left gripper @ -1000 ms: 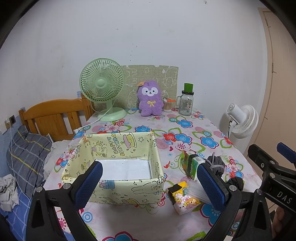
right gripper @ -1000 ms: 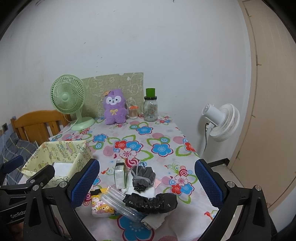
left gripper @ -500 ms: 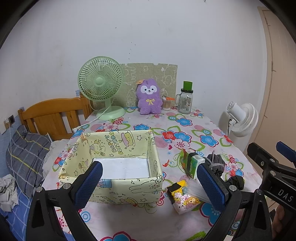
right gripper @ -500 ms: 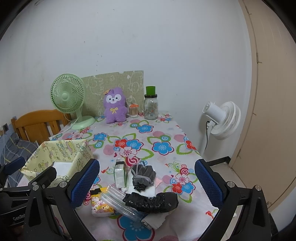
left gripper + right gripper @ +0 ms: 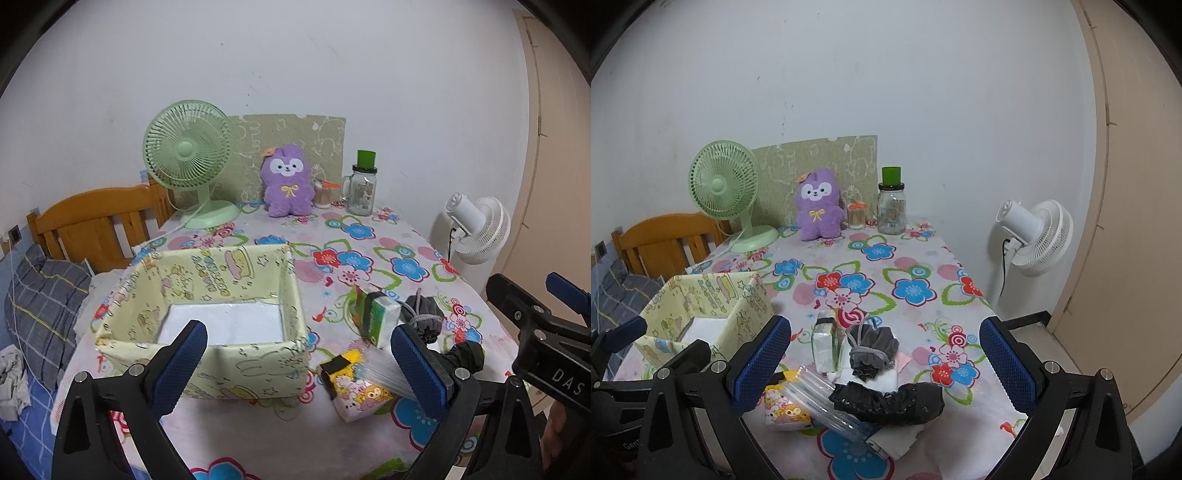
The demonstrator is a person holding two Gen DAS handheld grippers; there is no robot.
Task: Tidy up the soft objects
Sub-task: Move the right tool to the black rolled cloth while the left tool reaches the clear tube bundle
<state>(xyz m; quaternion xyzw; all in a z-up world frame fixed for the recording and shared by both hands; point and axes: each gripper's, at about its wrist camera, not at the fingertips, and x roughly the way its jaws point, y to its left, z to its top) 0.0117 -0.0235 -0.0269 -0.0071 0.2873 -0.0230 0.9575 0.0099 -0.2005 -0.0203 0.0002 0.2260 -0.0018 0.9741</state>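
Observation:
A pale yellow cartoon-print fabric box (image 5: 240, 365) (image 5: 738, 317) stands open on the flowered tablecloth, with only a white bottom showing inside. To its right lies a small heap: a grey drawstring pouch (image 5: 873, 350) (image 5: 424, 317), a black lacy roll (image 5: 886, 402), a green tissue pack (image 5: 382, 319), a cartoon tissue pack (image 5: 356, 391) (image 5: 785, 410) and a clear plastic sleeve (image 5: 820, 398). My left gripper (image 5: 299, 365) hangs open in front of the box. My right gripper (image 5: 882, 363) is open above the heap, holding nothing.
At the table's far end stand a green desk fan (image 5: 190, 158), a purple plush toy (image 5: 288, 184), a jar with a green lid (image 5: 364, 190) and a small toothpick pot (image 5: 325, 194). A wooden chair (image 5: 96, 229) is at the left, a white floor fan (image 5: 1034, 232) at the right.
Both cameras have drifted slightly back and up, so the table sits a little lower in view. Nothing on the table moved; both grippers stayed open.

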